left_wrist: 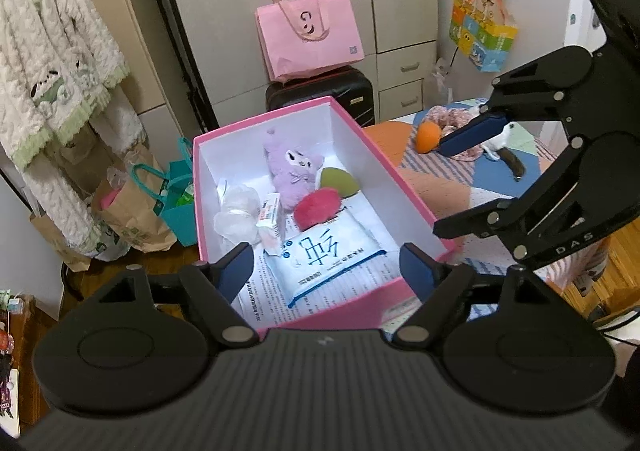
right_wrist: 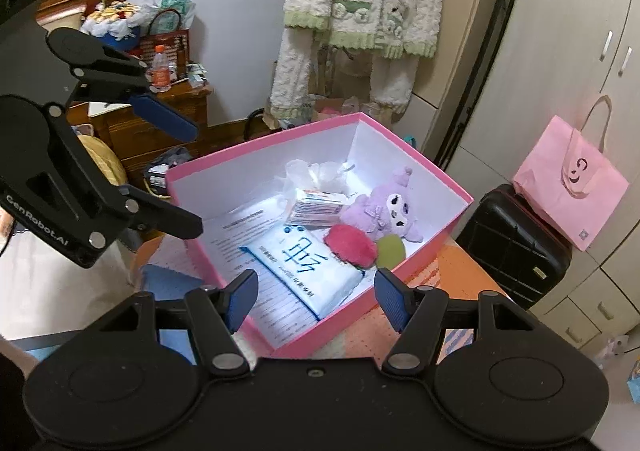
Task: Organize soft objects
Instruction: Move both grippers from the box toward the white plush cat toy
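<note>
The pink box (left_wrist: 224,143) sits on the patchwork-covered bed (left_wrist: 448,187). Inside it lie a purple plush toy (left_wrist: 290,171), a red puff (left_wrist: 318,207), a green sponge (left_wrist: 336,180), a white mesh ball (left_wrist: 236,217) and a tissue pack (left_wrist: 320,263). The left tool (left_wrist: 326,271) and the right tool (right_wrist: 314,299) hover over the box's near edge, both spread wide and holding nothing.
</note>
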The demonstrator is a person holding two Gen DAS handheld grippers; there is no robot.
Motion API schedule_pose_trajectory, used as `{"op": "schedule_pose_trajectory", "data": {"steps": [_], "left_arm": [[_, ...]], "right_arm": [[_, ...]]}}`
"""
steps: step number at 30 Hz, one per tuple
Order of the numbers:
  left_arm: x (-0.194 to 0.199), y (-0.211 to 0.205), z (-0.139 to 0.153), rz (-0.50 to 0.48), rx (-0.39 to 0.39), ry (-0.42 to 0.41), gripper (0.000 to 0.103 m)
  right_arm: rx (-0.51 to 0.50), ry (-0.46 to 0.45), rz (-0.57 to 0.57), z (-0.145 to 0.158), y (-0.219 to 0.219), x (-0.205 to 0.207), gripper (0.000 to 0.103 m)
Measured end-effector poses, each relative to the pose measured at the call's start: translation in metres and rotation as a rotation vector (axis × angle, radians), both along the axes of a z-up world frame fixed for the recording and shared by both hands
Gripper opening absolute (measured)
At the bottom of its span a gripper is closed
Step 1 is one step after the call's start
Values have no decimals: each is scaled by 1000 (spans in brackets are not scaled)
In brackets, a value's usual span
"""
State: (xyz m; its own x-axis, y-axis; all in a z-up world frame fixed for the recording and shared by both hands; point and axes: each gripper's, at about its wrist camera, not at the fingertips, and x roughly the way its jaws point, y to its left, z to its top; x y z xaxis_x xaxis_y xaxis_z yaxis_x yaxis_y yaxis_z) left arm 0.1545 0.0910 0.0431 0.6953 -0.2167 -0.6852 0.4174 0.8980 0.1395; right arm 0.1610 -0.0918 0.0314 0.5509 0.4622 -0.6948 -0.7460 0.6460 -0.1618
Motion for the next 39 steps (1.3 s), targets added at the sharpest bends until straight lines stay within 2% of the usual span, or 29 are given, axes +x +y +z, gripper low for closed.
{"op": "schedule_pose_trajectory", "data": {"steps": [7, 13, 16, 21, 24, 28, 33, 39], "left_arm": [[-18, -8, 2, -31, -17, 26, 85], [-29, -29, -3, -71, 65, 25, 90], [-30, -41, -7, -99, 79, 51, 91], [-30, -70, -11, -174, 85, 74, 93], [-30, -90, -13, -223, 52, 58, 93], [-25, -119, -17, -296, 0, 52, 93], [-13, -153, -25, -370, -16, 35, 93], [10, -177, -35, -375, -55, 28, 93]], "right_arm": [[-4, -25, 29, 6, -9, -21, 71], [-28, -31, 44, 7, -23, -35, 72], [-38, -48, 43, 7, -33, -43, 73], [-7, -51, 20, -1, -63, -53, 75], [11, -55, 0, -9, -85, -58, 75], [47, -53, -66, -18, -117, -58, 76], [82, -43, -168, -29, -161, -54, 76], [125, -80, -281, -47, -205, -45, 77]]}}
